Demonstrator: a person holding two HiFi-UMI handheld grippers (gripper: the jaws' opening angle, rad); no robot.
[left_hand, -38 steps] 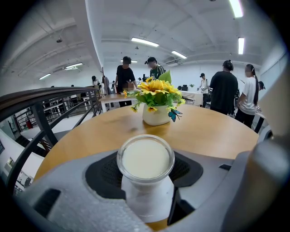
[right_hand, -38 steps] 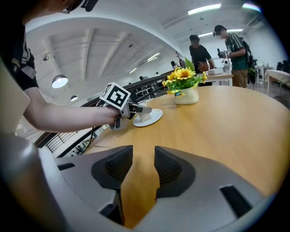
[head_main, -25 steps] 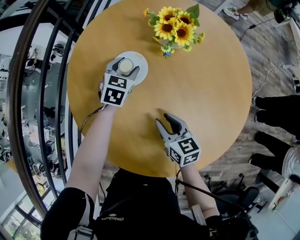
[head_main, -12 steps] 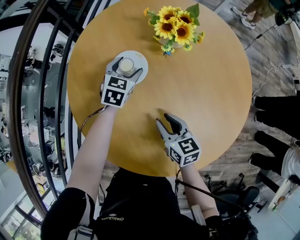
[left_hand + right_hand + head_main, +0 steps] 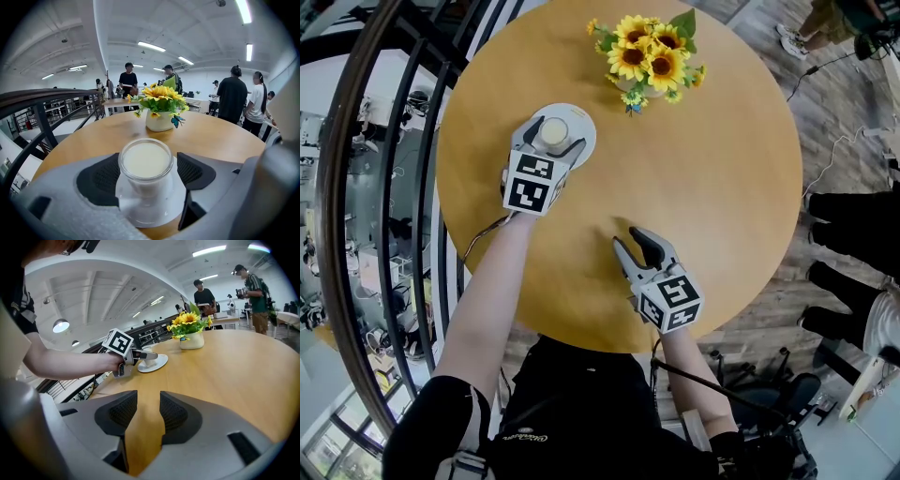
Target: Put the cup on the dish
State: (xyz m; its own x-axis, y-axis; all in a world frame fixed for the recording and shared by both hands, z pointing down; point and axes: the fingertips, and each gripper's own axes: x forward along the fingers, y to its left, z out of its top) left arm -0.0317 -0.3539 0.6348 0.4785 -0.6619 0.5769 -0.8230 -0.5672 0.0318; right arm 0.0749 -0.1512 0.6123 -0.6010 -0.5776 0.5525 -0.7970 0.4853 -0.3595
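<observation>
Dark railing (image 5: 384, 187) curves past the round table (image 5: 712, 187) at 9 o'clock.

Left gripper (image 5: 551, 133) sits at about 10 o'clock on the table, tips pointing toward 12. Its jaws have just been opening and now stand wide. The cup (image 5: 146, 164) is between them, pads clear of the glass on both sides as far as the left gripper view shows, so it has no hold on it. The cup is a clear glass with something creamy white inside. It stands upright in the middle of the white dish (image 5: 583, 122). The dish lies flat on the table, its rim showing past the jaws on the 1 o'clock side.

Sunflowers (image 5: 652, 56) in a white vase (image 5: 159, 122) are at 12 o'clock, near the table's far edge and well apart from the dish.

Right gripper (image 5: 630, 241) rests low over the table at 6 o'clock, near the person's edge, tips pointing roughly to 11. Its jaws are a narrow gap apart with only bare tabletop between the pads, and it holds nothing. It is well apart from the cup and dish.

Off the table at 3 to 4 o'clock, dark trouser legs (image 5: 853, 220) of bystanders stand on the wood floor. In the left gripper view more people (image 5: 232, 101) stand behind the vase.
</observation>
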